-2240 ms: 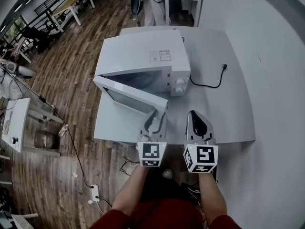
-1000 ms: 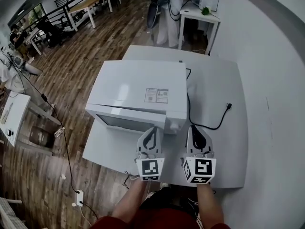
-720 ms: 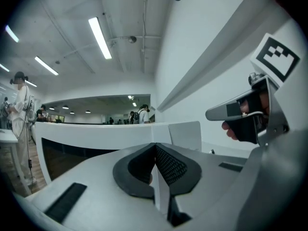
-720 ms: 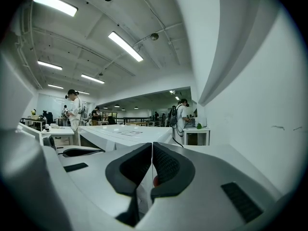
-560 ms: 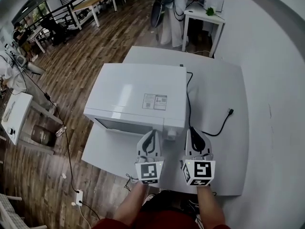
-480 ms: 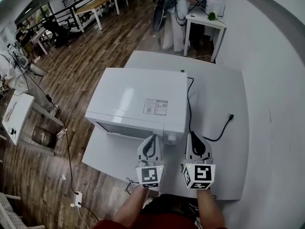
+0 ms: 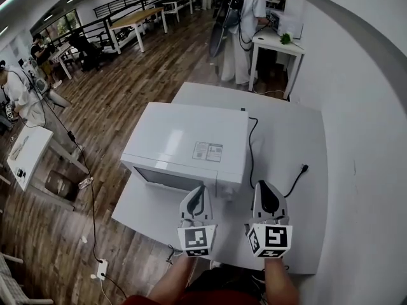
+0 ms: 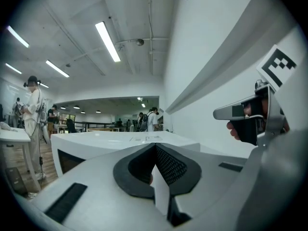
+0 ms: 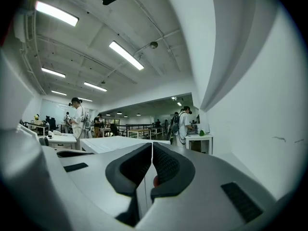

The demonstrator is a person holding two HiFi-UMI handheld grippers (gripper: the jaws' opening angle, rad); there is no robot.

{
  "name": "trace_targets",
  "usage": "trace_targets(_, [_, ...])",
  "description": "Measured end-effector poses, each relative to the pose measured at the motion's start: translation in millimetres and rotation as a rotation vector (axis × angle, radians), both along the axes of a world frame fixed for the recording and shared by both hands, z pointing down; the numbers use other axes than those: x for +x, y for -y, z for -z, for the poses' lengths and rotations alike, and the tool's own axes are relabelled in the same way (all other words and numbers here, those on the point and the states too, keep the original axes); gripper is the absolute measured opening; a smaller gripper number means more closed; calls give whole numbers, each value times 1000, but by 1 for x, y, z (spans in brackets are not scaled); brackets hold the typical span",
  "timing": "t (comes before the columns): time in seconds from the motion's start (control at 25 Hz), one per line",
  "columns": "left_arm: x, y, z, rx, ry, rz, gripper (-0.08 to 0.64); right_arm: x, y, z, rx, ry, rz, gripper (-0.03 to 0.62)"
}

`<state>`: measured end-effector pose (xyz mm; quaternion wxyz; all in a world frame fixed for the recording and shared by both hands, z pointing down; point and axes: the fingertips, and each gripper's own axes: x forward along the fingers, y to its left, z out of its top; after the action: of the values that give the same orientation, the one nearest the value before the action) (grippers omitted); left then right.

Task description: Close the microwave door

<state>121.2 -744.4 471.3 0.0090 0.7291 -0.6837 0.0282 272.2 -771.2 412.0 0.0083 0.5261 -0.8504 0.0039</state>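
Observation:
The white microwave (image 7: 191, 142) stands on the white table (image 7: 286, 132), its door (image 7: 170, 178) flush against the front. My left gripper (image 7: 198, 189) hovers just in front of the door's right end, jaws shut with nothing between them. My right gripper (image 7: 266, 186) is beside it, in front of the table to the right of the microwave, also shut and empty. In the left gripper view the shut gripper (image 8: 155, 146) points level over the microwave (image 8: 96, 143), and the right gripper (image 8: 250, 119) shows at right. In the right gripper view the gripper (image 9: 152, 146) is shut; the microwave's top (image 9: 113, 143) lies left.
A black power cord with plug (image 7: 299, 170) lies on the table right of the microwave. The white wall (image 7: 362, 107) runs along the right. A person (image 7: 245, 24) stands at a desk behind. A small white table (image 7: 25, 151) and floor cables (image 7: 92, 202) are at left.
The microwave door, open about two seconds ago with my left gripper at it, is now shut. Both grippers have drawn back slightly and risen; the head view has tilted up.

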Motion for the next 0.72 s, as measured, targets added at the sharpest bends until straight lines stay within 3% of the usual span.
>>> trace_targets(0.16, [9,-8,63,9,3,-54,27,-4,-17,57,74,25,46,29])
trace_targets(0.32, [20,-17,125,81,19,-69,26,-5,-30,106,141,50,92,28])
trace_targets(0.72, [50,-30,151,122,10,-71,27,10,-50,126,181,18,119,28])
